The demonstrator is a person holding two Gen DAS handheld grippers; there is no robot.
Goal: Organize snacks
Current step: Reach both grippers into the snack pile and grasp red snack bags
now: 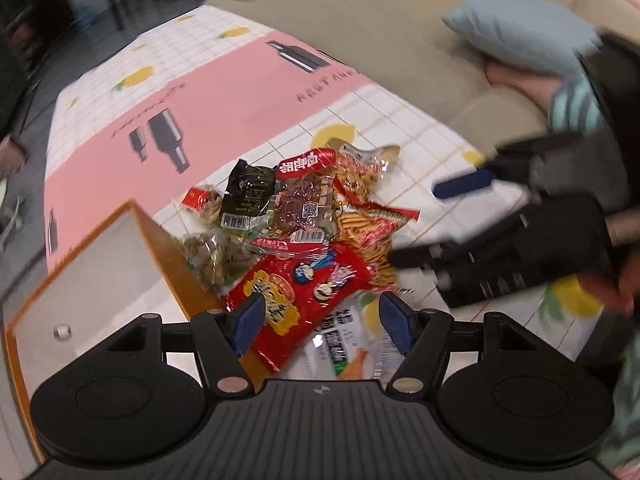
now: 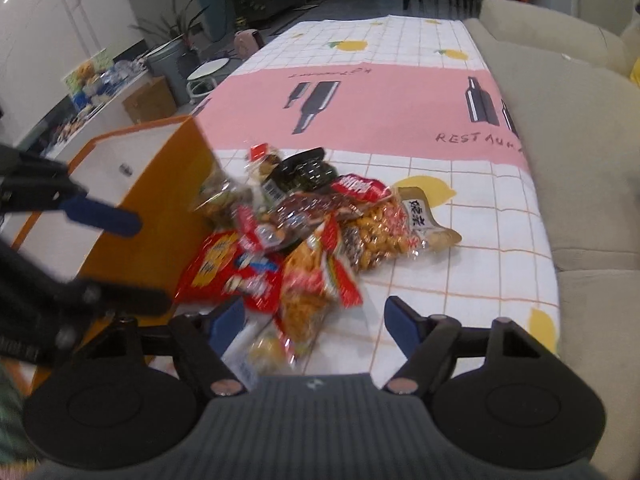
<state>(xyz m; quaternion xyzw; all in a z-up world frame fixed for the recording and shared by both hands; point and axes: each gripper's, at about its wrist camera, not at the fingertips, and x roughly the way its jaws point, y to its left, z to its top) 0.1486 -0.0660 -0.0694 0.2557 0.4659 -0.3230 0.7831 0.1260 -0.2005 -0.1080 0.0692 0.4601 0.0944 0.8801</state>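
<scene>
A pile of snack packets [image 1: 304, 224] lies on the table next to an orange-edged white box [image 1: 92, 264]. The pile also shows in the right wrist view [image 2: 312, 236], beside the box [image 2: 132, 184]. My left gripper [image 1: 320, 320] is open and empty, its blue pads over a red snack bag [image 1: 304, 296] and a white packet [image 1: 340, 344]. My right gripper [image 2: 316, 320] is open and empty, just short of an orange crisp bag [image 2: 312, 292]. The right gripper also appears in the left wrist view [image 1: 440, 220], to the right of the pile. The left gripper shows blurred in the right wrist view [image 2: 120, 256].
The table wears a cloth [image 2: 400, 92] with a pink band, lemons and bottle prints. A beige sofa [image 2: 580, 140] runs along its right side, with a light blue cushion [image 1: 520, 28] on it. A cabinet, plants and a stool [image 2: 208, 72] stand to the far left.
</scene>
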